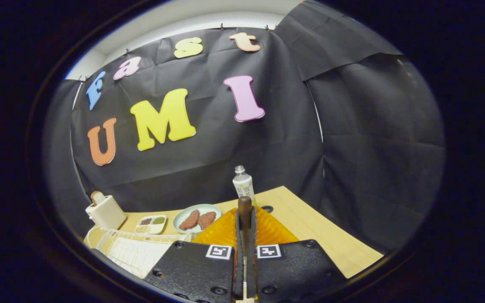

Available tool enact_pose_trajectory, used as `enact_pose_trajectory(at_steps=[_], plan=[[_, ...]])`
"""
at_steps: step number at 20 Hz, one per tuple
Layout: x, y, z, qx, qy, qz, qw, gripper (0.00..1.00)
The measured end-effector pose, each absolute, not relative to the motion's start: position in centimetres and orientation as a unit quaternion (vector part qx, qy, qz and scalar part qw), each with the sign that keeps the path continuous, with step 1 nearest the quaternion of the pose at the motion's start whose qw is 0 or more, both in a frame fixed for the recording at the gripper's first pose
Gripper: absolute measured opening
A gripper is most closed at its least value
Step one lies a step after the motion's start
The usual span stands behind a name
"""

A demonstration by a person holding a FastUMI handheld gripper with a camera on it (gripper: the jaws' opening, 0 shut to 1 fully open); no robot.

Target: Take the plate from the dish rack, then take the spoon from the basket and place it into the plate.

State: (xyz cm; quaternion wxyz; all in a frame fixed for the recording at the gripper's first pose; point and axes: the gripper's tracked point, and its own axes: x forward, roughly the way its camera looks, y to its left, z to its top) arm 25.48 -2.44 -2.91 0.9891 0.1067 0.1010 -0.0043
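My gripper (245, 223) is shut on a spoon (244, 205), whose brown wooden handle sticks up from between the two fingers; the bowl end is hidden. Right under and just ahead of the fingers, an amber ribbed plate (270, 229) lies flat on the wooden table (310, 227). To the left of the fingers stands a white wire rack (131, 248), with nothing that I can make out in it.
Beyond the amber plate stands a small white bottle (243, 183). Left of it are a pale plate with two brown patties (196, 219), a small divided dish (151, 224) and a white box (105, 211). The table's right edge runs close by.
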Motion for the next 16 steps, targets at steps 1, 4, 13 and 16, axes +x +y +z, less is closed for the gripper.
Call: enact_pose_trajectory(at_steps=[1, 4, 13, 16], plan=[[24.9, -2.5, -1.8, 0.098, 0.088, -0.006, 0.991, 0.08], [22.3, -1.6, 1.3, 0.09, 0.052, -0.001, 0.995, 0.08], [11.5, 6.6, -0.5, 0.103, 0.06, 0.071, 0.99, 0.08], [9.4, 9.6, -3.1, 0.115, 0.079, 0.082, 0.987, 0.08]])
